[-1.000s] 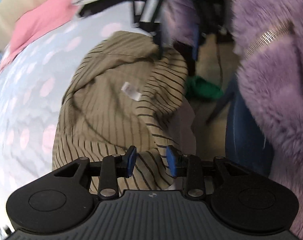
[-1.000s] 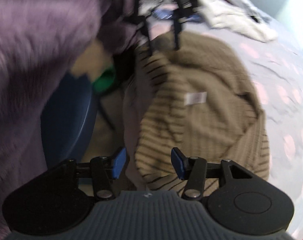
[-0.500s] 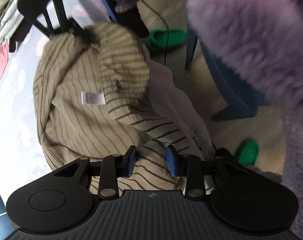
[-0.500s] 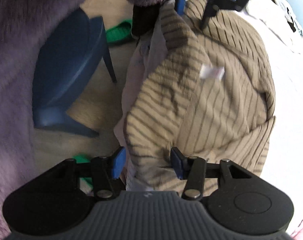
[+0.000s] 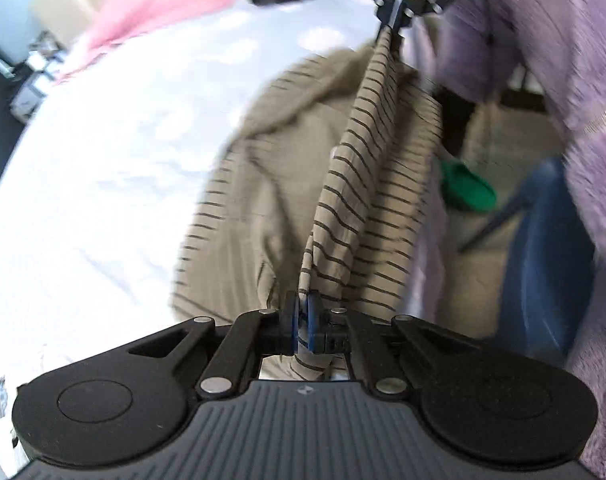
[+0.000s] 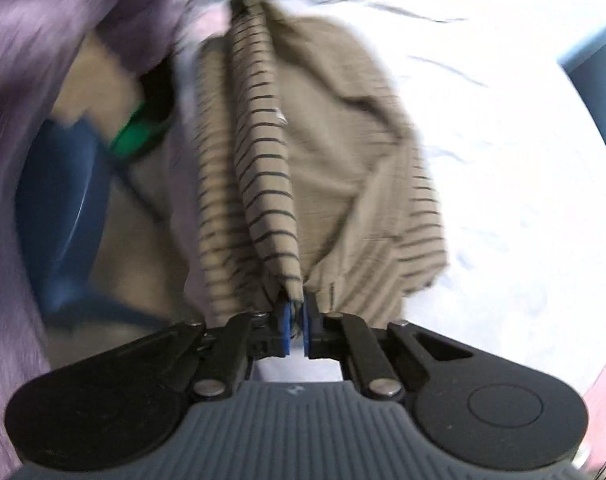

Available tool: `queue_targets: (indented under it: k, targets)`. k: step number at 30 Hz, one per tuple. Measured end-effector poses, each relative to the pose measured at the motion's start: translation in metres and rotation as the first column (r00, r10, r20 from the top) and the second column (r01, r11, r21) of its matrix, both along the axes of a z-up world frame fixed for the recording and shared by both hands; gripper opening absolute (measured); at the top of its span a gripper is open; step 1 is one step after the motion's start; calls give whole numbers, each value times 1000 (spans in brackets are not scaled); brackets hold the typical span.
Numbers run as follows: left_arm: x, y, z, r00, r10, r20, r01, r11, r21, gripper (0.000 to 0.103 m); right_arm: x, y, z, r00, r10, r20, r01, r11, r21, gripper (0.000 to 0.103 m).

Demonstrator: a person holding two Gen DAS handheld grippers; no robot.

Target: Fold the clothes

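Pinching the near edge of the striped shirt [image 5: 367,184], the left gripper [image 5: 302,322] has just been closing, and its blue pads now press on a gathered ridge of tan cloth with no gap showing. In the right wrist view the right gripper [image 6: 296,326] has likewise just been closing and is clamped on the other end of that same edge. A taut striped fold runs from each gripper toward twelve o'clock, where the opposite gripper shows at the top of the frame.

Below that fold, the rest of the shirt lies slack on the white bed [image 5: 103,184], its body toward ten o'clock from the left gripper. At two o'clock in the left view a green slipper [image 5: 467,190] and a blue chair [image 5: 551,264] stand on the floor past the bed's edge, with the person's purple fleece sleeve [image 5: 575,48] above them.

To do this step well, I judge that both grips should stay firm and level with each other, so the held edge remains straight. Carry it across the shirt toward the far hem, over the bed rather than the floor side. Keep gentle tension between the grippers; too much could tug cloth out of the pads, too little lets the fold sag crooked. Lower both ends together.
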State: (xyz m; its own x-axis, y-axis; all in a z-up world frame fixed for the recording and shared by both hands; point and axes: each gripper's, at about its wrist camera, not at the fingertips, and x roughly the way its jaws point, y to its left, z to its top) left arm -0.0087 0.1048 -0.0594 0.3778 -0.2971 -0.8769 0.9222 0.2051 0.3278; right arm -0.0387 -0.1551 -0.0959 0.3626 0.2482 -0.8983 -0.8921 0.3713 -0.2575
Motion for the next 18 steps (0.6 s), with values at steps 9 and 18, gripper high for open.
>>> queue_targets:
  k: [9, 18]
  targets:
    - [-32, 3, -11, 961, -215, 175, 190, 971, 146, 2, -11, 16, -8, 972, 4, 235, 22, 994, -108, 6]
    - [-59, 5, -67, 932, -349, 100, 315, 914, 254, 3, -66, 32, -54, 940, 285, 185, -229, 934, -273, 7]
